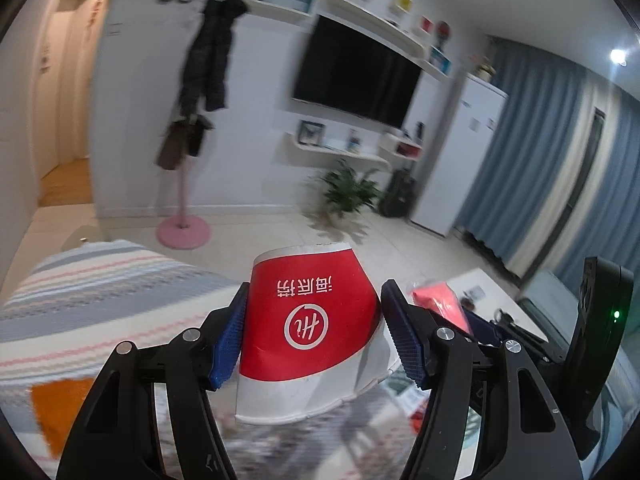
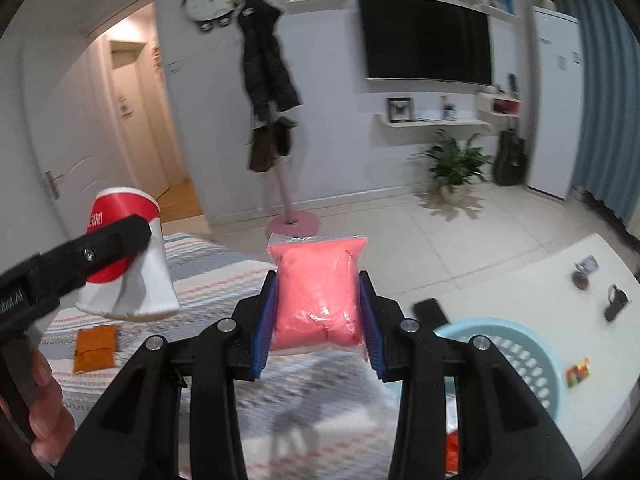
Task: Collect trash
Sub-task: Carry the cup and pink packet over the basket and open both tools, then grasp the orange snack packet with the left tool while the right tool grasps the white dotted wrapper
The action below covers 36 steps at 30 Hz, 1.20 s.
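Note:
My left gripper is shut on a crumpled red and white paper cup, held upside down above a striped cloth. From the right wrist view that cup shows at the left, clamped in the left gripper's black finger. My right gripper is shut on a clear packet of pink stuff, its blue pads pressing both sides. The same pink packet appears to the right of the cup in the left wrist view. A light blue perforated basket sits low at the right, beside the right gripper.
A striped cloth covers the surface below, with an orange pouch on it. A white table at right carries small dark items and a colourful cube. A pink-based coat stand, a potted plant and a wall TV stand beyond.

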Tool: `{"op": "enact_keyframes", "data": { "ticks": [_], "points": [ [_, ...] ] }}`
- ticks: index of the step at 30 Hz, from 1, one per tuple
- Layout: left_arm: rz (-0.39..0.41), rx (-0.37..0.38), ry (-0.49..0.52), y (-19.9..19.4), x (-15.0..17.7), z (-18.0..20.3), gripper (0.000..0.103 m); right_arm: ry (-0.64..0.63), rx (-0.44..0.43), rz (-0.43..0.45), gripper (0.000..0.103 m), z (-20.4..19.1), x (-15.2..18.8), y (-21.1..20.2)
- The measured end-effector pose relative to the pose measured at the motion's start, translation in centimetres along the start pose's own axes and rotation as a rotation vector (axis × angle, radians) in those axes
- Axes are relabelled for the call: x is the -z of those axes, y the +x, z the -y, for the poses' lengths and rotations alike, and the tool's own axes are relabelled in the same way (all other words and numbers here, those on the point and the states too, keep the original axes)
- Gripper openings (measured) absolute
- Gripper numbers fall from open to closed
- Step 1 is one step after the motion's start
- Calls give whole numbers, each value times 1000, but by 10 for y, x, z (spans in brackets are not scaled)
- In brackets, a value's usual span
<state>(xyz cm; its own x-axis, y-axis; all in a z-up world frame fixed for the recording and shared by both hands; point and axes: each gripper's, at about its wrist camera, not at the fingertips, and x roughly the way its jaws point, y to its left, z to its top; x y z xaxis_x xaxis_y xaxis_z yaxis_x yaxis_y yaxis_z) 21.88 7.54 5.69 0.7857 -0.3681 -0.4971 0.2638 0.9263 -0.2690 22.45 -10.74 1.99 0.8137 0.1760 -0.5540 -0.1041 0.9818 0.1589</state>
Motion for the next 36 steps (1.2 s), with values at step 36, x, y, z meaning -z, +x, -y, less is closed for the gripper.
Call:
{"op": "enact_keyframes", "data": {
  "ticks": [36],
  "points": [
    [-413, 146, 86, 155, 113, 127, 72, 335, 160, -312, 48, 215, 113, 15]
  ]
}}
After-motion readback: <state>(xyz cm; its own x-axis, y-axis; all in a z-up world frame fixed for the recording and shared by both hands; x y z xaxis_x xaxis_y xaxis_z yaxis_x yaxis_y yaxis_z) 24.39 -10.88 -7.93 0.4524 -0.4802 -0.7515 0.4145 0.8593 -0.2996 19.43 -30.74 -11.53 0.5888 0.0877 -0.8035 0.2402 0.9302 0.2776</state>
